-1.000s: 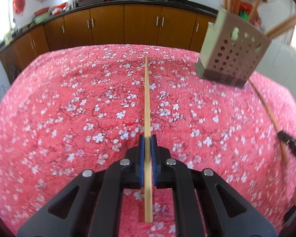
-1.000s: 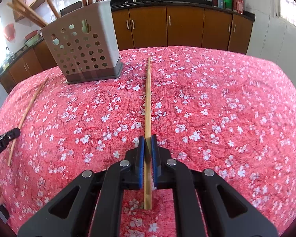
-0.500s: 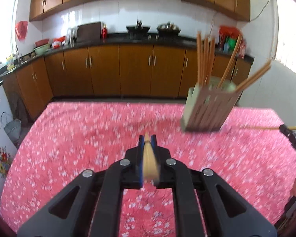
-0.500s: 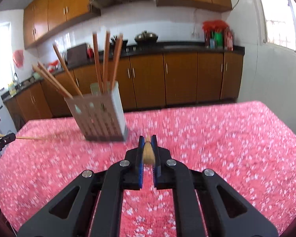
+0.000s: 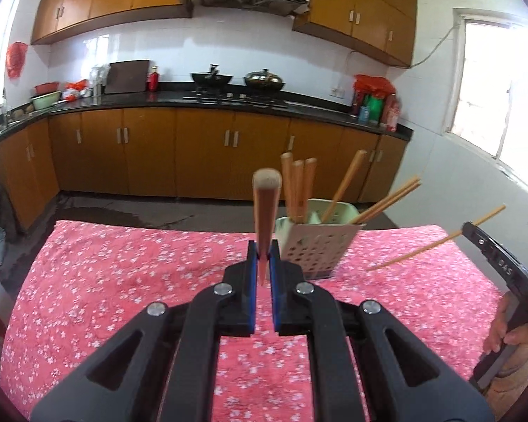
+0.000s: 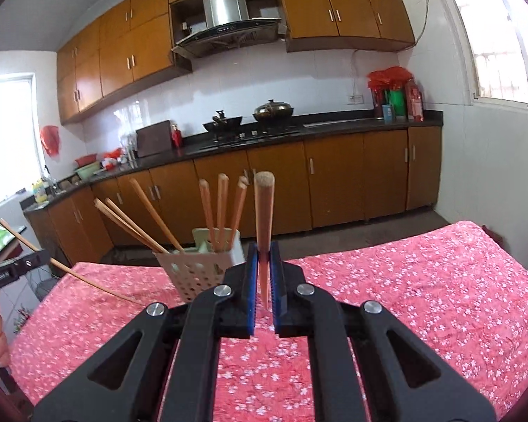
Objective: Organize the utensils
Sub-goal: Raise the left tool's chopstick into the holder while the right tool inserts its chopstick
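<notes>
Each gripper is shut on one wooden chopstick, held up off the table. In the left wrist view my left gripper pinches a chopstick that points up and away. The right gripper's chopstick slants in from the right edge. In the right wrist view my right gripper clamps a chopstick standing up between the blue pads. The left gripper's chopstick crosses at the left. A perforated beige holder with several chopsticks stands on the table between the two grippers.
A table under a red floral cloth fills the foreground. Wooden kitchen cabinets and a black counter with woks run along the far wall. A person's hand grips the right tool's handle.
Both grippers rose from the table with their chopsticks and tilted up, so the views swung from the cloth to the kitchen wall. The holder now sits lower in both views.
</notes>
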`<action>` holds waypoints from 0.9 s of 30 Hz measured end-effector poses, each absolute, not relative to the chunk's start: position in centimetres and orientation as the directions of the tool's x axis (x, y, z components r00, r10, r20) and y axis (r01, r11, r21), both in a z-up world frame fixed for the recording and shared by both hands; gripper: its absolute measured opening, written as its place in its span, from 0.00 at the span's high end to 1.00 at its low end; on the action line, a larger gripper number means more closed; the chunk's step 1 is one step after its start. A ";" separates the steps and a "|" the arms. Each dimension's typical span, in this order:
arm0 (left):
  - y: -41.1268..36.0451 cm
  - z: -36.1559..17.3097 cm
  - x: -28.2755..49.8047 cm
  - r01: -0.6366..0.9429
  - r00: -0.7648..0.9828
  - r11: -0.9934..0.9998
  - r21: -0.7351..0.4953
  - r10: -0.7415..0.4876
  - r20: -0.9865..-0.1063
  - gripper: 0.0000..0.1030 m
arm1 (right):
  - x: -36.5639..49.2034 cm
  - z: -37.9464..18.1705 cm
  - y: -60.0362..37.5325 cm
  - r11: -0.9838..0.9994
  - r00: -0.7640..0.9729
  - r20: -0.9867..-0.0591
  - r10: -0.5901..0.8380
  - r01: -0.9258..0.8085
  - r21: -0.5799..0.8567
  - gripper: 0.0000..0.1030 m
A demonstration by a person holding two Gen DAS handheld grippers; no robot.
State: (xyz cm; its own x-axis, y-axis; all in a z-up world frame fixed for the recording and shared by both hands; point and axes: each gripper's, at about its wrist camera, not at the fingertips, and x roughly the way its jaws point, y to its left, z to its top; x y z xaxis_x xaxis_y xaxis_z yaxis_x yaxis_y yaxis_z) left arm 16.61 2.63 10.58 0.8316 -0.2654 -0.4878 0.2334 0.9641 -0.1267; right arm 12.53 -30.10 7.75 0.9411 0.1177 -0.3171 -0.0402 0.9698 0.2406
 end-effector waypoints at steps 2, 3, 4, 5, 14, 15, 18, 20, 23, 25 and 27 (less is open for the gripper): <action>2.3 11.3 16.2 0.266 0.823 0.954 -0.137 -0.298 -0.483 0.92 | 12.3 8.4 -30.1 0.965 0.940 -0.310 0.144 -0.064 0.256 0.93; 2.2 11.6 16.0 0.277 0.821 0.951 -0.140 -0.310 -0.480 0.92 | 12.1 9.0 -30.1 0.960 0.939 -0.302 0.167 -0.085 0.267 0.93; 1.8 12.1 15.9 0.293 0.818 0.945 -0.144 -0.326 -0.474 0.92 | 11.9 9.5 -30.1 0.956 0.938 -0.295 0.183 -0.100 0.274 0.93; 1.5 12.5 15.7 0.308 0.815 0.940 -0.148 -0.341 -0.469 0.92 | 11.8 9.8 -30.1 0.954 0.938 -0.289 0.194 -0.112 0.278 0.93; -2.5 17.7 15.6 0.393 0.835 0.909 -0.136 -0.415 -0.361 0.92 | 11.1 15.2 -30.1 0.944 0.958 -0.167 0.234 -0.183 0.274 0.93; -3.2 18.3 15.7 0.396 0.840 0.909 -0.133 -0.417 -0.348 0.92 | 11.1 15.8 -30.1 0.944 0.961 -0.152 0.233 -0.186 0.271 0.93; -4.7 20.6 16.4 0.392 0.862 0.911 -0.128 -0.412 -0.295 0.92 | 11.4 17.6 -30.1 0.948 0.969 -0.105 0.223 -0.190 0.254 0.93; -5.4 21.7 17.0 0.379 0.878 0.916 -0.127 -0.400 -0.264 0.92 | 11.9 18.5 -30.0 0.950 0.972 -0.085 0.218 -0.192 0.246 0.93; -6.4 22.9 18.1 0.327 0.917 0.941 -0.092 -0.339 -0.209 0.92 | 13.4 18.9 -29.7 0.953 0.974 -0.082 0.213 -0.189 0.237 0.93; -6.9 23.2 18.8 0.304 0.929 0.950 -0.074 -0.313 -0.195 0.92 | 14.5 18.4 -29.5 0.954 0.972 -0.102 0.214 -0.185 0.236 0.93; -7.1 22.8 20.2 0.303 0.924 0.950 -0.080 -0.314 -0.218 0.92 | 15.7 17.7 -29.1 0.956 0.968 -0.130 0.213 -0.180 0.230 0.93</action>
